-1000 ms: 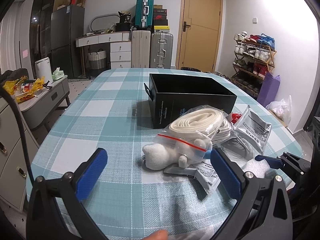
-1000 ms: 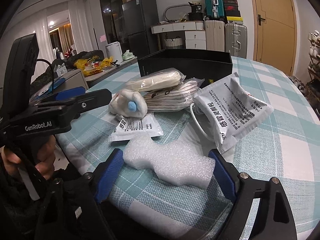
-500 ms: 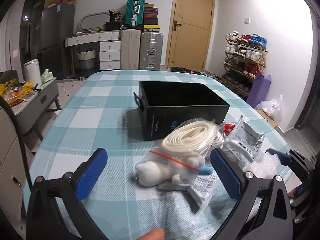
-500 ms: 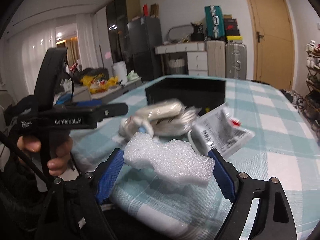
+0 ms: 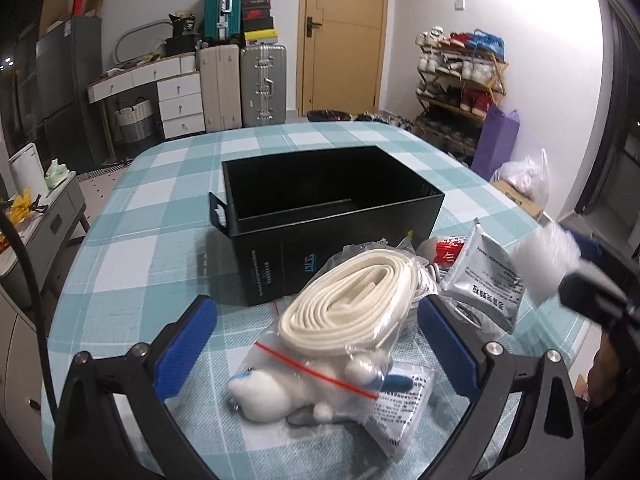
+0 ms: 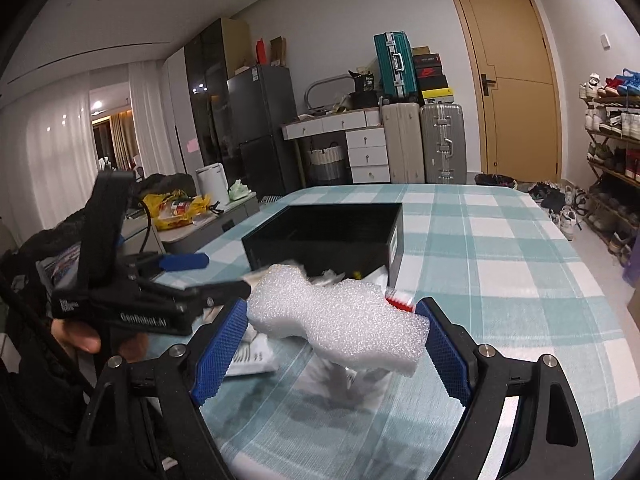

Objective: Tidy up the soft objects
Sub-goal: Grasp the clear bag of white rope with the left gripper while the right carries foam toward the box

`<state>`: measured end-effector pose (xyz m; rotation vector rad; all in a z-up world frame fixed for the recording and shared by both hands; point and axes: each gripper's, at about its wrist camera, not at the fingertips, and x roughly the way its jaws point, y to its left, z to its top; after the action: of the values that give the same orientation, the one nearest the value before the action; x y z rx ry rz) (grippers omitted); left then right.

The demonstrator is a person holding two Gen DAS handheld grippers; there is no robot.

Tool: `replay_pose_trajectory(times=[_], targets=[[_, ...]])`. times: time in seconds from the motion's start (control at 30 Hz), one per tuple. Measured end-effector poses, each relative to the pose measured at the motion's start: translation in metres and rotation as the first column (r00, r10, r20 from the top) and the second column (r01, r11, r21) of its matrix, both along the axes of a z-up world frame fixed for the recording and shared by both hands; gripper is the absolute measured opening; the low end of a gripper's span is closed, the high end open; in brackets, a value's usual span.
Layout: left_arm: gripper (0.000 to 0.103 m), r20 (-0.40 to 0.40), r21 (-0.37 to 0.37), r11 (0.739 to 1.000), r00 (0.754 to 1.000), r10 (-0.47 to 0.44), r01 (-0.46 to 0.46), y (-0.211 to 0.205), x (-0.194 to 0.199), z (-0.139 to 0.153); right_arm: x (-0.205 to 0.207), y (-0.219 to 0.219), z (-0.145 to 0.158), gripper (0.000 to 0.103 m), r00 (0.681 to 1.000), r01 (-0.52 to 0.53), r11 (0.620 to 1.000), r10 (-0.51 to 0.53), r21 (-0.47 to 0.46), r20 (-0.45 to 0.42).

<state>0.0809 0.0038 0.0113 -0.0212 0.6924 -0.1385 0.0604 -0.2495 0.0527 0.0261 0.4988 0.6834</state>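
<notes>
Foam block (image 6: 340,318), clamped between right gripper (image 6: 334,344) pads, now lifted off checked table (image 6: 520,280) toward black box (image 6: 328,232), ready for boxing; left gripper (image 5: 316,344) spread wide, holding nothing.

Foam block (image 5: 546,264) blurred at the right edge of the left wrist view, packets (image 6: 256,354) behind it half hidden and smeared, box (image 6: 320,236) floor too dark to read
</notes>
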Motion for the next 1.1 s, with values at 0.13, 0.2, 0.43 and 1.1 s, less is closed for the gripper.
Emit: replay_pose_trajectory(times=[0.13, 0.2, 0.43, 1.1], targets=[[0.087, -0.050, -0.046, 0.998, 0.998, -0.036, 0.034, -0.002, 0.012, -0.006, 0.013, 0.001, 0.006, 0.087, 1.000, -0.006, 1.000, 0.006, 0.000, 0.006], [0.076, -0.072, -0.072, 0.996, 0.996, -0.058, 0.053, -0.002, 0.016, -0.009, 0.019, 0.003, 0.006, 0.087, 1.000, -0.012, 1.000, 0.012, -0.001, 0.000], [0.028, -0.083, -0.077, 0.994, 0.993, -0.084, 0.077, -0.006, 0.014, -0.009, 0.027, 0.008, 0.001, 0.087, 1.000, -0.019, 1.000, 0.019, -0.004, -0.017], [0.015, 0.112, 0.142, 0.976, 0.982, 0.152, -0.167, 0.001, 0.002, 0.053, 0.040, 0.026, 0.018, 0.087, 0.999, -0.027, 1.000, 0.027, 0.001, 0.026]])
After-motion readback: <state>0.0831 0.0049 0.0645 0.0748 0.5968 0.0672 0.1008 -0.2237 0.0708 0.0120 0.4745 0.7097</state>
